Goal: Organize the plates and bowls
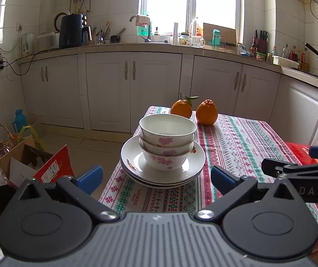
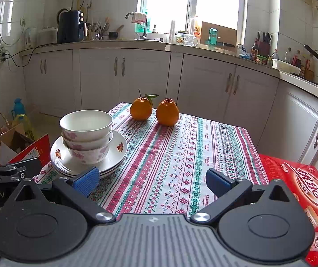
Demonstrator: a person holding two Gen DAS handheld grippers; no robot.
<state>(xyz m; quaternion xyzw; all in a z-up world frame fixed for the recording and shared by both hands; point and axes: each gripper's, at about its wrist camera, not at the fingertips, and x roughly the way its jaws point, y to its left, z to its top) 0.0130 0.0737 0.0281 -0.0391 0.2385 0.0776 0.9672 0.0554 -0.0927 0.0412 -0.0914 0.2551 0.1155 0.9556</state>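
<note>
Item: my left tongs (image 1: 156,178), spread wide, held nothing. Three nested bowls (image 1: 167,143) sat on stacked plates (image 1: 162,166) at the surface's (image 2: 181,155) left edge (two oranges (image 2: 154,111) behind). My right tongs (image 2: 152,181), likewise wide, held nothing.

White pink-flowered bowls (image 1: 167,142), red-green patterned tablecloth (image 1: 236,142).

Daylight floods through the window (image 1: 190,4), which is blown out to white. Both views stay sharp. Fisheye bending curves the cabinets (image 2: 118,66) near the edges.
</note>
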